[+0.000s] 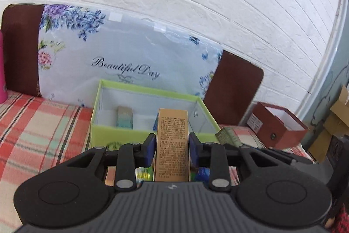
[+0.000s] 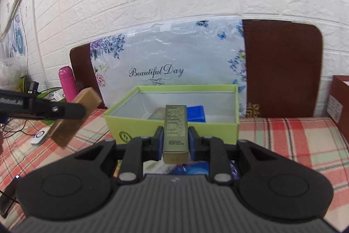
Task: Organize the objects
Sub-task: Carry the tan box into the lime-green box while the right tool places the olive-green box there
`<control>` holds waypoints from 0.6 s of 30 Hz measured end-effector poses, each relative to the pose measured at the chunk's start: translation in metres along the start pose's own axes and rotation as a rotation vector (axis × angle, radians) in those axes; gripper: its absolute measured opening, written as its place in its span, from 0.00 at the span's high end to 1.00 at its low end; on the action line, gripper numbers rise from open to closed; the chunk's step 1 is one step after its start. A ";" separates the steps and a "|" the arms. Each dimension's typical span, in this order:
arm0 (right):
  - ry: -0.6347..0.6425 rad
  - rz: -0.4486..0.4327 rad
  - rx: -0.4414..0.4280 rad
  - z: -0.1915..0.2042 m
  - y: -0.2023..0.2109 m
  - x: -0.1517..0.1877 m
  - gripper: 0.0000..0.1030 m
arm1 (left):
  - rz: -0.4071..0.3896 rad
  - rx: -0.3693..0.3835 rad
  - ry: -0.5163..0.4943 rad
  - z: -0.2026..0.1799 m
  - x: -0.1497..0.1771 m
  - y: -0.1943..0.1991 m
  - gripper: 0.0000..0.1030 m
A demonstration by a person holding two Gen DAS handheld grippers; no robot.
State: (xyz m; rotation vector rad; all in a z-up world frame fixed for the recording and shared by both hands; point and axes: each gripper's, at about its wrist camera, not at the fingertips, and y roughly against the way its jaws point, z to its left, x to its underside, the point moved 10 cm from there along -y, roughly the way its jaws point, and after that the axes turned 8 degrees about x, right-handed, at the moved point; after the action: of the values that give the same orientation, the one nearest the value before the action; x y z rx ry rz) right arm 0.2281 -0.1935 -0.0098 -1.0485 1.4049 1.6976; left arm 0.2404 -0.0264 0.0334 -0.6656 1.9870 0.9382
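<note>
My left gripper [image 1: 172, 141] is shut on a tan carton with printed text [image 1: 172, 145], held above the bed in front of the open green box [image 1: 122, 133]. The same carton [image 2: 74, 117] shows at the left of the right wrist view. My right gripper [image 2: 175, 137] is shut on an olive-green carton [image 2: 175, 130], just before the green box [image 2: 174, 126]. Inside the box lie a teal-striped carton [image 1: 124, 116] and a blue packet [image 2: 196, 114].
The checked bedspread [image 1: 39, 123] carries small packets under the grippers. A floral "Beautiful Day" bag [image 2: 170, 58] leans on the brown headboard [image 2: 281, 67]. A pink bottle [image 2: 68, 83] stands left; a red box [image 1: 279, 123] stands right.
</note>
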 end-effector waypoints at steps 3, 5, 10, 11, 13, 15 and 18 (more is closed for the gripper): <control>0.043 -0.021 0.011 0.007 -0.027 -0.013 0.78 | -0.021 -0.026 0.030 0.016 -0.023 -0.023 0.68; 0.077 -0.021 0.031 0.011 -0.049 -0.020 0.78 | -0.025 -0.065 0.029 0.029 -0.035 -0.039 0.68; 0.071 0.050 0.008 0.023 -0.108 -0.025 0.78 | 0.000 -0.132 0.013 0.065 -0.051 -0.077 0.68; 0.073 0.061 0.005 0.025 -0.119 -0.026 0.78 | 0.013 -0.135 0.017 0.072 -0.051 -0.085 0.68; 0.076 0.084 -0.004 0.031 -0.138 -0.025 0.78 | 0.032 -0.140 0.033 0.083 -0.049 -0.096 0.68; 0.077 0.112 -0.015 0.036 -0.154 -0.022 0.78 | 0.046 -0.136 0.045 0.092 -0.047 -0.105 0.68; 0.103 0.138 -0.016 0.043 -0.172 -0.015 0.78 | 0.027 -0.126 0.048 0.099 -0.045 -0.111 0.63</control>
State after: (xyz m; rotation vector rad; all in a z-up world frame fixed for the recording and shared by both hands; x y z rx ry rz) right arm 0.3800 -0.1210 -0.0657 -1.0834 1.5626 1.7771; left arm 0.3891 -0.0059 -0.0077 -0.7388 1.9953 1.0803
